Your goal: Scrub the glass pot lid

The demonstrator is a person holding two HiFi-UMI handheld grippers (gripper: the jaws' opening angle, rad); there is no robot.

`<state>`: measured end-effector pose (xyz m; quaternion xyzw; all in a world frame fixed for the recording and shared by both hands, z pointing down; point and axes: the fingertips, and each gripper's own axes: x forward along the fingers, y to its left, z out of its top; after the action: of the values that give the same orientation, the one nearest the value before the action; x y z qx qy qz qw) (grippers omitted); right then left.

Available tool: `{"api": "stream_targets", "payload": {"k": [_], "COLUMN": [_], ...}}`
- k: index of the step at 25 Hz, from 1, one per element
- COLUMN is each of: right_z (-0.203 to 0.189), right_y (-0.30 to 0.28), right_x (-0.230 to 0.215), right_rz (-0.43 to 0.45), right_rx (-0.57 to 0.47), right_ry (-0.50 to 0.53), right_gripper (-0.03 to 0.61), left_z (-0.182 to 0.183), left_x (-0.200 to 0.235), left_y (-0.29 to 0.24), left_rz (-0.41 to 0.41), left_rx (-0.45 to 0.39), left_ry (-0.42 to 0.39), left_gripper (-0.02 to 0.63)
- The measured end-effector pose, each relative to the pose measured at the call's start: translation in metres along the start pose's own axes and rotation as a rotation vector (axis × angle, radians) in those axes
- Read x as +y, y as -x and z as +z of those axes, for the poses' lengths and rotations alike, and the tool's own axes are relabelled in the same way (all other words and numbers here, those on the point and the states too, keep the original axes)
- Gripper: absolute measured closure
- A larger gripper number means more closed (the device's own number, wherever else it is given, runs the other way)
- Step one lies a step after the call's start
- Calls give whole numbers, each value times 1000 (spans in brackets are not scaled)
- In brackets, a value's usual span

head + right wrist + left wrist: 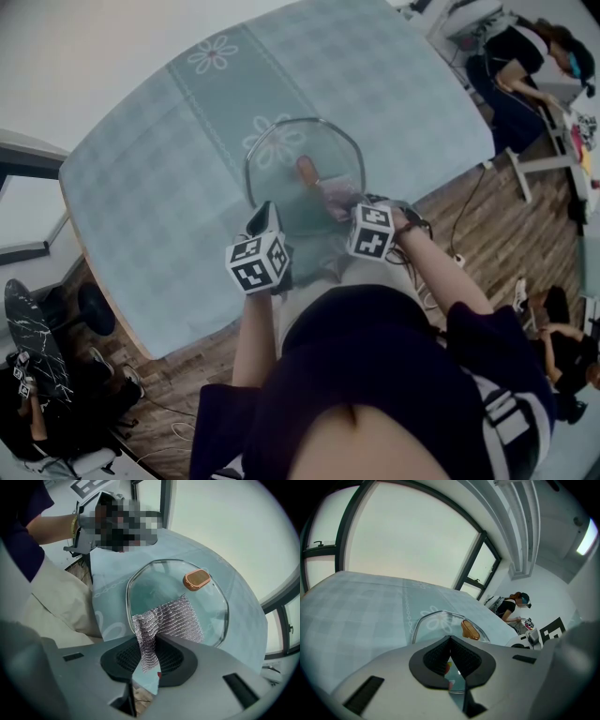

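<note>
Plainly, the round clear glass pot lid with a steel rim (281,155) lies flat on the teal checked worktop (141,187), close to the person's edge. It looks rigid, fairly heavy, slick and breakable, so the rim or the copper-brown oval knob (197,579) seem the safest holds. The left hand-held gripper (450,641) has its 2 jaws pressed together at the near rim; whether they nip it I cannot tell. The right hand-held gripper (149,656) pinches a silver mesh scouring cloth (171,618) draped on the glass just beside the knob, which would interrupt strokes. A seated person (525,66) is well apart.
</note>
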<state>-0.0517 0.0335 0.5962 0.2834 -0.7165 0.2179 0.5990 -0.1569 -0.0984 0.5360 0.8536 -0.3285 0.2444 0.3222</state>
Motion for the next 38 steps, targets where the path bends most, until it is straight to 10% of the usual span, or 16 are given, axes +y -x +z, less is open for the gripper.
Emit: {"api": "stream_targets", "payload": {"k": [16, 38], "right_z": [-7, 5], "right_y": [21, 99], "right_x": [26, -66], "right_rz": [-47, -98], "right_rx": [-16, -329], "right_ry": [-14, -215], "right_gripper": [499, 499], "left_z": [-5, 13], "left_x": [-12, -45], "left_y": [9, -18], "left_rz": [-23, 51], "left_rx": [-9, -34], "left_ry": [-27, 32], "left_gripper": [612, 609]}}
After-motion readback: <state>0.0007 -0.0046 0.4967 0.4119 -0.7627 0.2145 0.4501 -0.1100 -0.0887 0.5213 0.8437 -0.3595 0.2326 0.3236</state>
